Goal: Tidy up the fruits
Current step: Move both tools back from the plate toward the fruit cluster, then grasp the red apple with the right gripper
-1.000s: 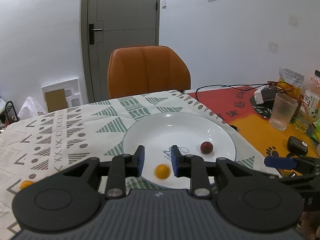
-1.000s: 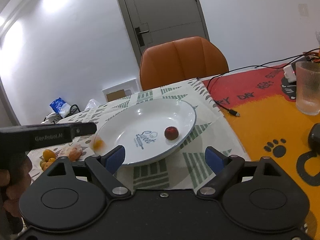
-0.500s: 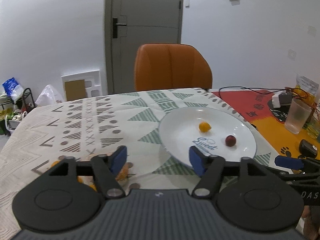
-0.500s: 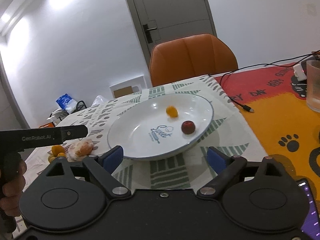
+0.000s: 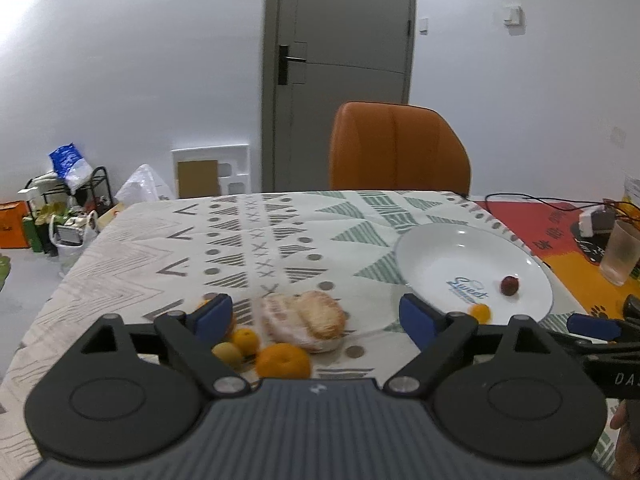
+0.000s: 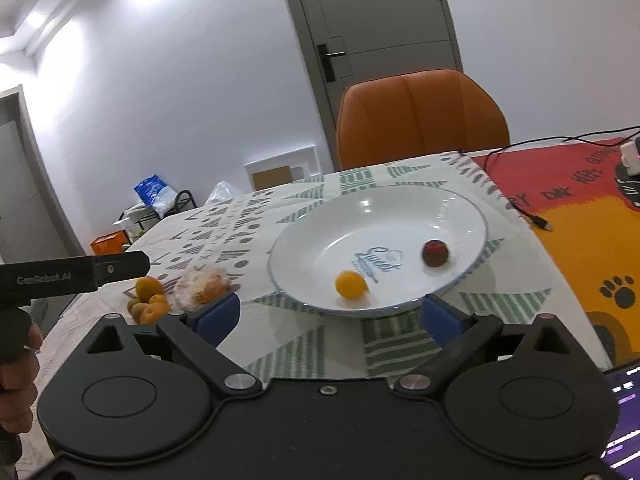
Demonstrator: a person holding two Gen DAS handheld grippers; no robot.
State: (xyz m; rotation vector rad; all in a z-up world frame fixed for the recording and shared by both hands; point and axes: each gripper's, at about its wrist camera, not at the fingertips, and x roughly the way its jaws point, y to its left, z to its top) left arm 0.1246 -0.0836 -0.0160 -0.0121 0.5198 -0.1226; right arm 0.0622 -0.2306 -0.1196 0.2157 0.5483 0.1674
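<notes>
A white plate (image 5: 448, 252) (image 6: 320, 236) lies on the patterned cloth and holds a small orange fruit (image 5: 480, 312) (image 6: 351, 285) and a dark red fruit (image 5: 510, 285) (image 6: 435, 253). To its left sits a pile: a plastic-wrapped peeled fruit (image 5: 304, 316) (image 6: 202, 286), a mandarin (image 5: 284, 360) and small yellow-orange fruits (image 5: 246, 340) (image 6: 150, 300). My left gripper (image 5: 314, 318) hovers over this pile with its jaws opening and nothing gripped. The right gripper (image 6: 330, 318) faces the plate's near rim, jaws opening and empty.
An orange chair (image 5: 400, 148) stands behind the table. On the red and orange mat (image 6: 580, 240) at the right are a frosted cup (image 5: 622, 252), a black cable (image 6: 532, 216) and a white charger. A lit screen (image 6: 624, 420) sits at the near right.
The left gripper opened wide, left the small orange fruit in the plate and swung left to the fruit pile. That fruit rolled across the plate. The right gripper widened slightly and neared the plate.
</notes>
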